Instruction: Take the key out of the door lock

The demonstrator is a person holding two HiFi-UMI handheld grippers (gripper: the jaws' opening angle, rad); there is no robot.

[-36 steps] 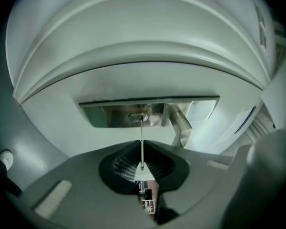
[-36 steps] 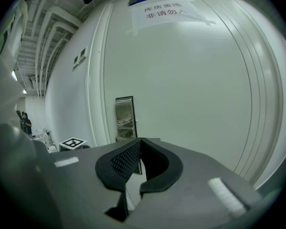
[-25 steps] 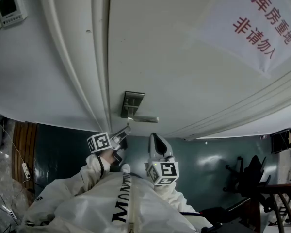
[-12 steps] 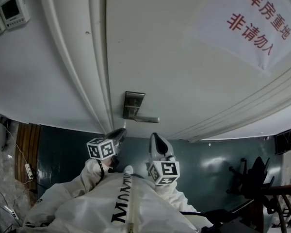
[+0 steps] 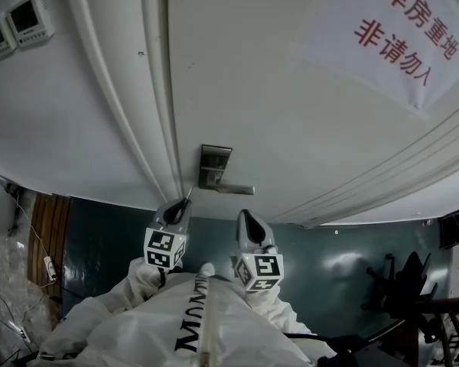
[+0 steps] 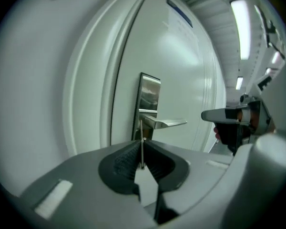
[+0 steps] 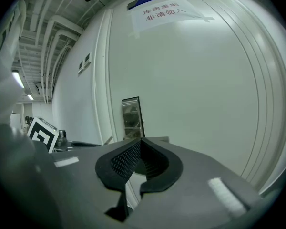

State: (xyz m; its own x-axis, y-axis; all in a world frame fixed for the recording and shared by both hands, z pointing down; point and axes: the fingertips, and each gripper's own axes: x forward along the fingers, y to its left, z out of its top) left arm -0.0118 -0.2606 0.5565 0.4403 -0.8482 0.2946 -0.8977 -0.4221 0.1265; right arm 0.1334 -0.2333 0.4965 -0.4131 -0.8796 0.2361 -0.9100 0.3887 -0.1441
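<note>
White door (image 6: 181,75) beyond, key (image 6: 142,151) between closed jaws of left hand-held gripper (image 6: 141,142)

White door, steel lock, grey tools.
The door (image 5: 291,90) is plain white; its sign (image 5: 398,37) white with red characters. Lock plate (image 5: 214,167) and key (image 6: 142,149) are silvery. The left gripper (image 5: 183,202) and right gripper (image 5: 243,214) are grey, with black ribbed pads (image 6: 121,163) and black-and-white square-patterned cubes. The floor (image 5: 107,228) is dark teal.
</note>
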